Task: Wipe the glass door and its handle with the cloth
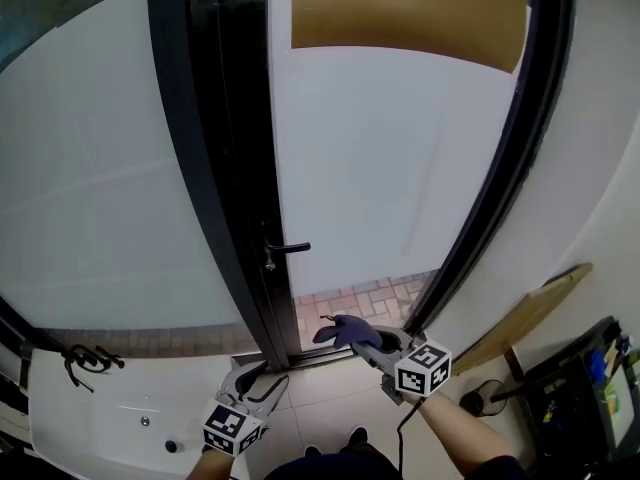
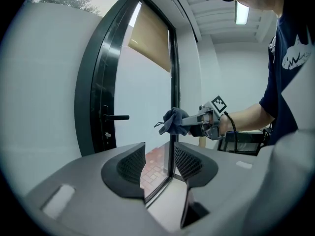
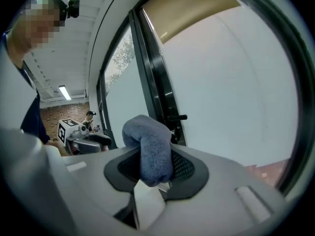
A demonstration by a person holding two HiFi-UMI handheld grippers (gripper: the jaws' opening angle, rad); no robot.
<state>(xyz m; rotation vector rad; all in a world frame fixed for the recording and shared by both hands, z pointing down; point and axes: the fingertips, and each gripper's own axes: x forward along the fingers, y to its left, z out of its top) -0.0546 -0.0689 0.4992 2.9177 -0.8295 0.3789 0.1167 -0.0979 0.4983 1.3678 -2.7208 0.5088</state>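
Blue cloth (image 3: 147, 146) clamped in right tool (image 1: 360, 338), bunched end toward glass door (image 1: 400, 168); left tool (image 1: 262, 378) gapes empty.

Soft daylight comes through the pale glass door (image 1: 390, 168), a ceiling lamp (image 2: 241, 13) glows, and fisheye distortion bends and darkens all picture edges.

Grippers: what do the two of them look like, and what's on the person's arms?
Both the left gripper and right gripper are grey-bodied with dark mesh-textured jaw pads, each carrying a white cube of black square markers. A black cable trails from the right one. The person wears a navy short-sleeved shirt with white print.
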